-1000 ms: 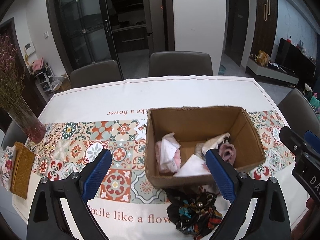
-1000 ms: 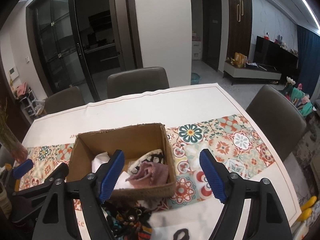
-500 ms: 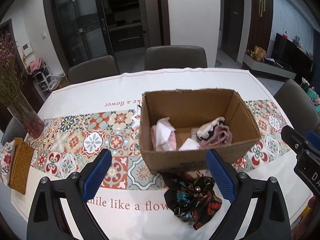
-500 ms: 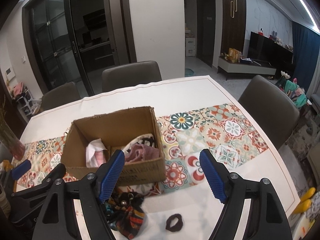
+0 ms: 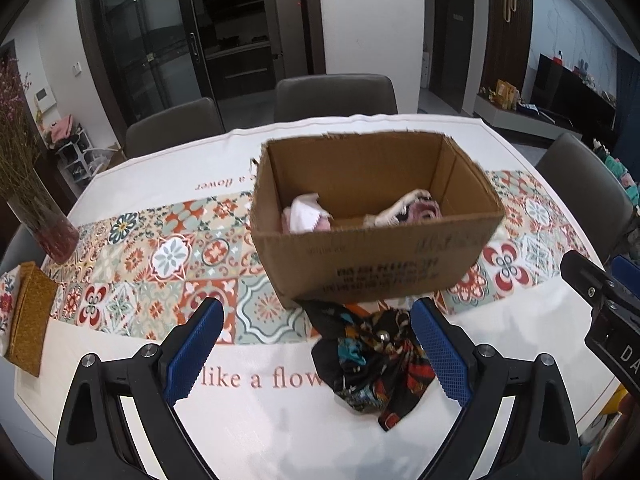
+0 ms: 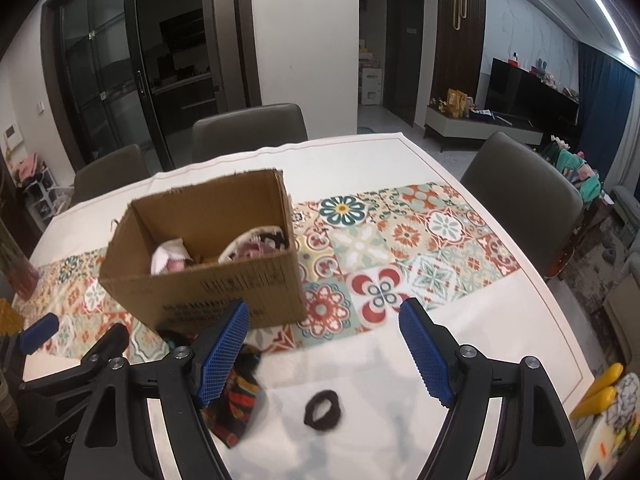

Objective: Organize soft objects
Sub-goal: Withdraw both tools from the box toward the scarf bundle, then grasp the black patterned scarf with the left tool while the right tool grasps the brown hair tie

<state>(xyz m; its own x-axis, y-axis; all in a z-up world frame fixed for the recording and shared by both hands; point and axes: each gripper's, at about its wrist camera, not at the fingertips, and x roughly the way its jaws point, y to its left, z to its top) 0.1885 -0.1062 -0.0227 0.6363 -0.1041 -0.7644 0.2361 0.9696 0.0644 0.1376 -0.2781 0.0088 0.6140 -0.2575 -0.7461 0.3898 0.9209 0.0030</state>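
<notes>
At the far left of the left wrist view a vase (image 5: 48,224) of dried stems stands on the cloth (image 5: 248,408), with a mustard pouch (image 5: 30,320) lying just in front of it. The cloth is white with a band of patterned tiles across the middle, and pink script on its near strip reads "like a flow" (the rest is cut off by the gripper); a mirrored line on the far strip ends in "a flower". Grey chairs (image 5: 334,94) stand along the far side.

The box (image 5: 384,248) sits in the middle of the tiled band, open-topped, with black print on its near wall too blurred to read. Inside lie a white and pink cloth piece (image 5: 306,216) on the left and a pinkish knit piece (image 5: 416,210) with a white toothed edge on the right.

Just in front of the box, touching its near bottom edge, is a crumpled scarf (image 5: 368,364), black with orange, teal and red print. The left gripper (image 5: 316,354) hangs above it with its blue fingers wide apart and nothing between them.

In the right wrist view a black hair tie (image 6: 322,408) lies alone on the white strip, right of the scarf. The right gripper (image 6: 324,354) is over it, fingers spread wide and empty. Two yellow objects (image 6: 596,386) show at the table's right edge.
</notes>
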